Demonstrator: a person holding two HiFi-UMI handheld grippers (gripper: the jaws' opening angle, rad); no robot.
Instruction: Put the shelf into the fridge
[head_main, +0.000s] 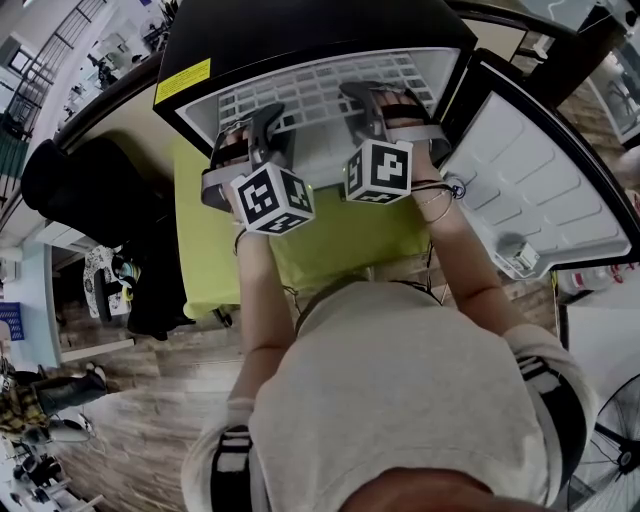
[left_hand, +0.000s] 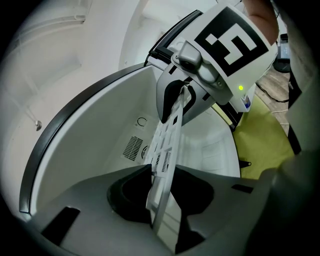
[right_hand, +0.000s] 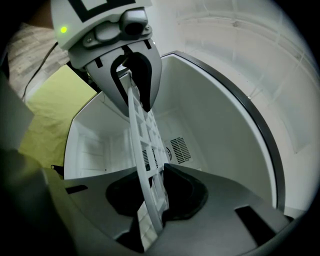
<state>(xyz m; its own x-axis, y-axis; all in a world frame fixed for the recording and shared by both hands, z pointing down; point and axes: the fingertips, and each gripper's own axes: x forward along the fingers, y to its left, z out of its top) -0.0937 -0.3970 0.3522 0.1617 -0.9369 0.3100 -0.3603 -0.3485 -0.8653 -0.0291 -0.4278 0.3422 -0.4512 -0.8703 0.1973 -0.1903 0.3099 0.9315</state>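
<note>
The fridge (head_main: 300, 30) stands open, its door swung to the right, and the white grid shelf (head_main: 310, 95) lies partway inside the cavity. The left claw (left_hand: 161, 172) and right claw (right_hand: 150, 172) each pinch its near edge, jaws barely apart. This looks like the insertion step. Next, the shelf's sides likely need lining up with the wall ledges before it is pushed to the far wall and released.

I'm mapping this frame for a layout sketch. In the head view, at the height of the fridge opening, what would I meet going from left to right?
yellow label → left tongs → right tongs → fridge door, swung open. The shelf spans both tongs, so it has no single place in the order.
</note>
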